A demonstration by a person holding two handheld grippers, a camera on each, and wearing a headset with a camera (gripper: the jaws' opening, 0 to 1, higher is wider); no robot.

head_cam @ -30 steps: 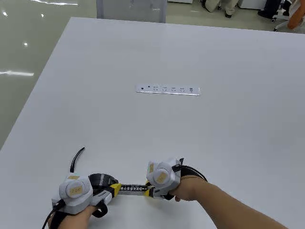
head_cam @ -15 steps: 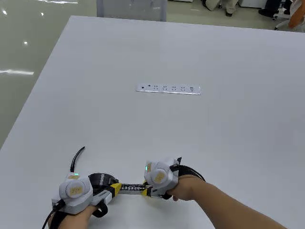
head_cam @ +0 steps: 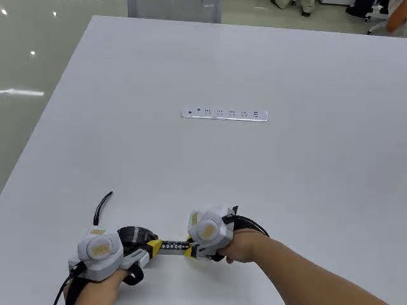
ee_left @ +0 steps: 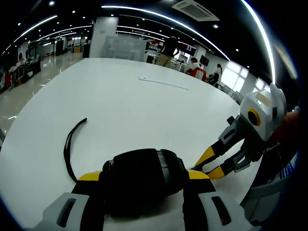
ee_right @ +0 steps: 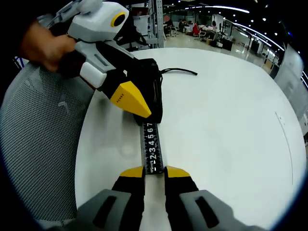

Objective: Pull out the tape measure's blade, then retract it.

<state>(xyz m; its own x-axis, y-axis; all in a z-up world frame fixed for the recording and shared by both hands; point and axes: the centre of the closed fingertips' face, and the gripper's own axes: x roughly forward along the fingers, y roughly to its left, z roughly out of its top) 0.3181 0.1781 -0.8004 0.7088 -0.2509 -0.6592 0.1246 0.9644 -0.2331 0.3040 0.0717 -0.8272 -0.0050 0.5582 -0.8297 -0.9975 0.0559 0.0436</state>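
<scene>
The left claw (ee_left: 143,174) clamps the tape case (ee_right: 152,86); at its 3 o'clock, the right claw (ee_right: 154,171) pinches the blade (ee_right: 150,142). Only a short length is out, so I judge that retraction remains.

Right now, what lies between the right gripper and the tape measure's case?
A stretch of numbered blade, running from case to right gripper, in the right gripper view.

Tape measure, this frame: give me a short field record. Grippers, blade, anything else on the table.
left gripper: shut on tape measure case
right gripper: shut on blade, near its end
blade: short stretch out, straight, flat on table between case and right gripper
strap: black, loose on table beside case
power strip: mid-table, well away from both grippers
</scene>
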